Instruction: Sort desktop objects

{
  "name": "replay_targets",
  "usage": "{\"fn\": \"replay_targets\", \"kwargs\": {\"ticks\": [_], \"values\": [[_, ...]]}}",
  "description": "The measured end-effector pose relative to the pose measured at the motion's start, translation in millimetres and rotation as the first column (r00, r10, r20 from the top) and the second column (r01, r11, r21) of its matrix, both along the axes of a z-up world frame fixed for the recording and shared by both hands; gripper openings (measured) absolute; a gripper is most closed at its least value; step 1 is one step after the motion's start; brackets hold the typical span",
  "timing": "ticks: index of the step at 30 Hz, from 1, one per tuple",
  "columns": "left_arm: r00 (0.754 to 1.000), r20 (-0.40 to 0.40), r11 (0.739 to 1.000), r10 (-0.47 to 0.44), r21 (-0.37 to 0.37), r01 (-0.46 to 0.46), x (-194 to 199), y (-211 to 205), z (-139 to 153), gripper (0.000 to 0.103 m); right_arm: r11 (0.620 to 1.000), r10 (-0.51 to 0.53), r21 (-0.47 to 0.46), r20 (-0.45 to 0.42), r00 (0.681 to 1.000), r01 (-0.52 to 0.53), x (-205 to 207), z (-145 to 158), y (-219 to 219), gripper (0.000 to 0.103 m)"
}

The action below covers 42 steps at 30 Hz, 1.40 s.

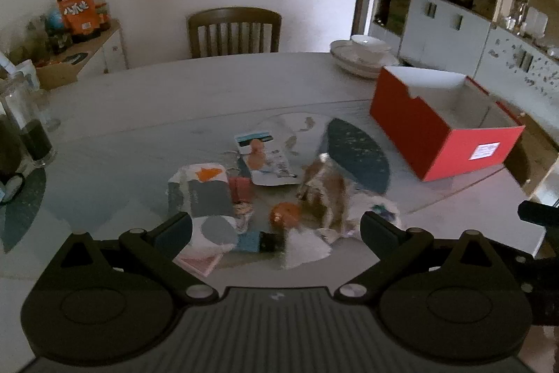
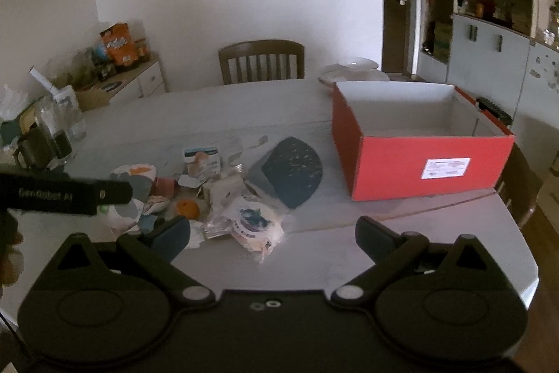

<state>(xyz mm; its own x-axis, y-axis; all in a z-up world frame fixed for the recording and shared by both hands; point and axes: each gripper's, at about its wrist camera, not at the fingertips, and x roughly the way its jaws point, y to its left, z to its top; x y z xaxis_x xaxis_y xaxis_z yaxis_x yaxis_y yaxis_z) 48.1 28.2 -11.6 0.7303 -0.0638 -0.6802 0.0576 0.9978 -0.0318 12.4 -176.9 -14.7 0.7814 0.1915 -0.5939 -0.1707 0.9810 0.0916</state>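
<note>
Both tools hover spread wide and empty over the worktop (image 1: 244, 86). The left hand-held gripper (image 1: 276, 229) should drop onto one loose item at the pile's near edge, such as the small orange ball (image 1: 284, 214), rather than rake several together. The right hand-held gripper (image 2: 272, 235) hangs above a crinkled clear packet (image 2: 251, 226), which looks limp and slippery. The pile (image 2: 195, 191) sits mid-worktop; the open red box (image 2: 419, 142), white inside, stands toward the right edge.
</note>
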Motion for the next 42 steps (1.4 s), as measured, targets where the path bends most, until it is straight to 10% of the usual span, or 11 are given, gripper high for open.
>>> {"fn": "replay_targets", "kwargs": {"ticks": [19,31,42], "values": [[0.998,-0.051,0.987,0.034,0.158,-0.026,78,43,-64,0.103,0.993,0.084,-0.082,-0.074,0.994,-0.090,78,-55,29,0.096],[0.996,-0.087,0.991,0.004,0.130,0.008,91,53,-81,0.102,0.984,0.126,-0.106,-0.142,0.982,-0.141,108,-80,51,0.095],[0.993,-0.114,0.999,-0.021,0.035,0.025,94,65,-84,0.068,0.988,0.126,-0.059,-0.187,0.974,-0.139,120,-86,50,0.088]]}}
